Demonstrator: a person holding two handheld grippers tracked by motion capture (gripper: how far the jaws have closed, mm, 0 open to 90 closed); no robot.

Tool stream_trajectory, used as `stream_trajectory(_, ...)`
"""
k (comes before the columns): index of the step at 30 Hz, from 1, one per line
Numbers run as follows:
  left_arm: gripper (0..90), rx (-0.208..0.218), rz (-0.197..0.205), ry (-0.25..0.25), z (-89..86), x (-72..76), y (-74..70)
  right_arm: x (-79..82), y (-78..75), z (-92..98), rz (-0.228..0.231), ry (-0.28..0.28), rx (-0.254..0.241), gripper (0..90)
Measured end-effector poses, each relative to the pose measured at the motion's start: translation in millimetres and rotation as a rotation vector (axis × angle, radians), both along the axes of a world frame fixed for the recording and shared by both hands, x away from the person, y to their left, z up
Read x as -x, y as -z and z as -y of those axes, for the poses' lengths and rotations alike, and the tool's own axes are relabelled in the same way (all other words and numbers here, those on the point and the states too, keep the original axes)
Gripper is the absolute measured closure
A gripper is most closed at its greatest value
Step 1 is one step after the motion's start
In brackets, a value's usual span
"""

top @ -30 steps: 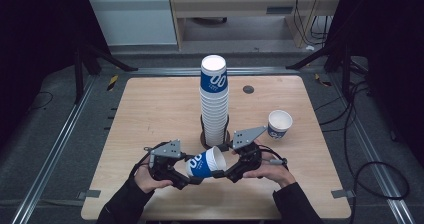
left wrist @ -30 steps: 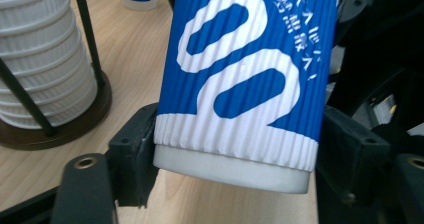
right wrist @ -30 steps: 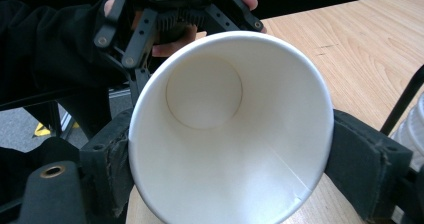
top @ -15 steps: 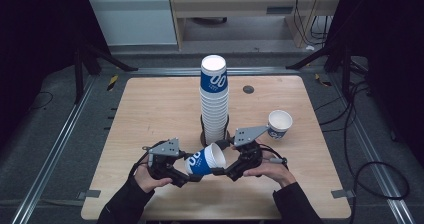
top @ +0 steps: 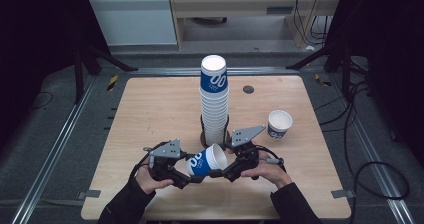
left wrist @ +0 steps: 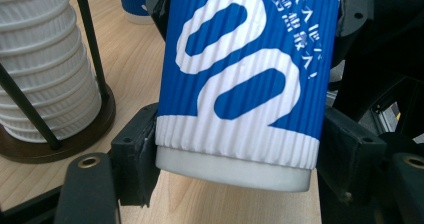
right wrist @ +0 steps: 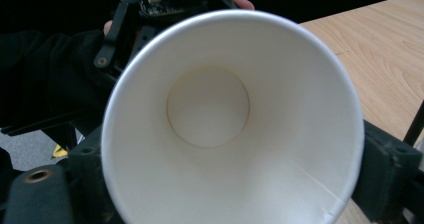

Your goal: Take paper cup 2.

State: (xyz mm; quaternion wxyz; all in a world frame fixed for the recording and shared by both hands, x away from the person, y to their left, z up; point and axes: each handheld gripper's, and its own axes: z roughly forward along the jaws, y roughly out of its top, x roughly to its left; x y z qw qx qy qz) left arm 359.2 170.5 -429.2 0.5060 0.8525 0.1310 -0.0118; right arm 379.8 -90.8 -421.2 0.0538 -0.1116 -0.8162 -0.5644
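A blue-and-white ribbed paper cup (top: 205, 161) lies on its side above the table's front middle, held between both grippers. My left gripper (top: 192, 171) is shut on its base end; in the left gripper view the pads (left wrist: 135, 159) press both sides of the cup (left wrist: 240, 84). My right gripper (top: 220, 166) meets the cup at its open mouth. In the right gripper view the white inside of the cup (right wrist: 207, 106) faces me and the right gripper (right wrist: 232, 174) has a jaw against each side of the rim. These jaws have just been closing on the cup.
A tall stack of the same cups (top: 214, 99) stands upside down in a dark wire holder (top: 204, 134) just behind the grippers. One upright cup (top: 278, 124) stands at the right. The wooden table (top: 150, 109) has a small dark disc (top: 248, 89) near its back.
Both hands stay where they were. The cup between the grippers has tipped a little, with its mouth end now slightly higher.
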Motion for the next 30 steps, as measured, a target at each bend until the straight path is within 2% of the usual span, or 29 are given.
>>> stream_trajectory(5, 26.9, -0.005, 0.003, 0.002, -0.6, -0.5, 0.0, -0.4, 0.1, 0.7, 0.002, 0.001, 0.006, 15.7)
stream_trajectory(9, 26.4, 0.014, 0.004, -0.008, -1.3, -0.2, -1.0, 0.0, -1.1, 1.8, 0.006, 0.006, -0.001, 16.5)
stream_trajectory(13, 26.0, 0.002, 0.013, -0.019, -3.2, 0.8, -3.9, 0.5, -5.3, 5.1, 0.016, 0.011, 0.0, 16.5)
stream_trajectory(15, 24.8, -0.006, 0.012, -0.034, -5.3, -1.0, -4.1, 0.7, -8.4, 8.6, 0.031, 0.025, 0.019, 16.4)
stream_trajectory(20, 23.6, -0.057, 0.02, -0.082, -7.0, -2.7, -2.8, -0.8, -8.9, 10.6, 0.035, 0.059, 0.092, 16.1)
stream_trajectory(25, 22.6, -0.1, 0.007, -0.078, -0.2, -1.6, 1.5, -0.3, -2.1, -0.8, 0.032, 0.06, 0.17, 15.9)
stream_trajectory(30, 19.0, -0.153, 0.005, -0.059, 10.2, 1.6, 7.9, 1.1, 4.2, -14.7, 0.02, 0.032, 0.209, 15.9)
